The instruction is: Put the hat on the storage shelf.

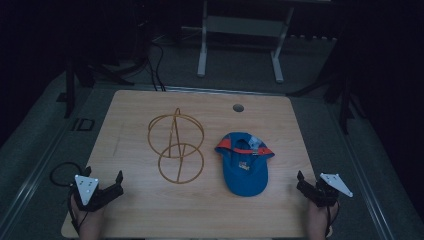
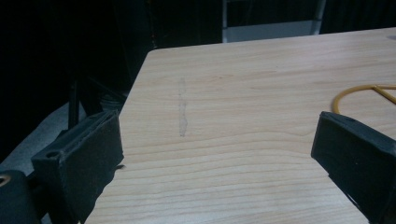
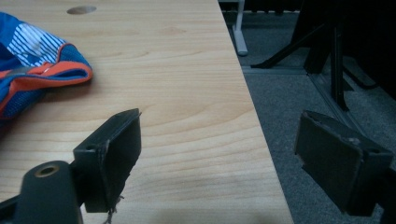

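Note:
A blue cap [image 1: 244, 162] with orange trim lies upside down right of the table's middle; its edge [image 3: 32, 65] reaches into the right gripper view at the left. A gold wire stand [image 1: 175, 146] made of rings sits left of the cap, and one ring [image 2: 369, 95] reaches into the left gripper view. My left gripper [image 1: 112, 187] rests at the table's front left corner, open and holding nothing, jaws wide apart [image 2: 217, 149]. At the front right edge is my right gripper [image 1: 306, 184], open too, with bare table edge and floor between its jaws [image 3: 219, 154].
The wooden table [image 1: 210, 210] has a round cable hole [image 1: 238, 107] near its back edge. A white frame [image 1: 240, 30] stands on the grey floor behind. Dark stand legs [image 3: 327, 51] are on the floor to the right. A faint smear [image 2: 182, 107] marks the tabletop.

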### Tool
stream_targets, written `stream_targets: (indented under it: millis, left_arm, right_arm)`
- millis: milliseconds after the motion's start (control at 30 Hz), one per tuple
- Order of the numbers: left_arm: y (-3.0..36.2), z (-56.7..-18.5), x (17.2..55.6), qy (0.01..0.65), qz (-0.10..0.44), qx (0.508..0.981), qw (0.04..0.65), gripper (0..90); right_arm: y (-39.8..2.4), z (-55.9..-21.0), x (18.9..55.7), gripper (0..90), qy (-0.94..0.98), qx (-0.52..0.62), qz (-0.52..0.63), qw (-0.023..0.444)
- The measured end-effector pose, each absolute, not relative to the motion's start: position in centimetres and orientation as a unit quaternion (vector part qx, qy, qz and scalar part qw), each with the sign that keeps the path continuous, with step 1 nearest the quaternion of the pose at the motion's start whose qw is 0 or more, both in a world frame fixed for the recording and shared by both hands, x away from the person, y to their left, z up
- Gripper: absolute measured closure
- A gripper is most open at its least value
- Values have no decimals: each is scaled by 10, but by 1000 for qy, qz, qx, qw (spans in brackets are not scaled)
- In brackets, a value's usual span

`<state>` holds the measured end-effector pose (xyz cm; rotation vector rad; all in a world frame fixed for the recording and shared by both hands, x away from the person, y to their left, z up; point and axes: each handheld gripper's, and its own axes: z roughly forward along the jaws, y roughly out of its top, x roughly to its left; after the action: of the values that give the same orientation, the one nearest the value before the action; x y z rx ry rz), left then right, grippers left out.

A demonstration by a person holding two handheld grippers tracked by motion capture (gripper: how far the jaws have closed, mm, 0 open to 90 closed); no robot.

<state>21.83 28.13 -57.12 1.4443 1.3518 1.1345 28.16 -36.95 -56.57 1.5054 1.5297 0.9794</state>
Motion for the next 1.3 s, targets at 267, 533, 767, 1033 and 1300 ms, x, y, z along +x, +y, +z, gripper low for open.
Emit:
stream_targets:
  millis: [267, 533, 767, 1033, 1300]
  left_arm:
    - [281, -571, 219, 541, 449, 568, 429, 26]
    - [278, -570, 218, 536, 445, 561, 447, 26]
    - [277, -568, 218, 536, 413, 569, 467, 26]
    - [272, -563, 216, 538, 379, 575, 486, 26]
    - [260, -561, 217, 520, 366, 620, 459, 26]
  right_arm:
    - [-366, -566, 283, 166, 610, 584, 389, 368]
    - [-364, -547, 291, 151, 641, 574, 386, 334]
    - [-358, -518, 307, 150, 676, 548, 394, 296]
    - [-340, -489, 325, 141, 723, 486, 416, 259]
    - [-327, -473, 344, 140, 746, 451, 433, 230]
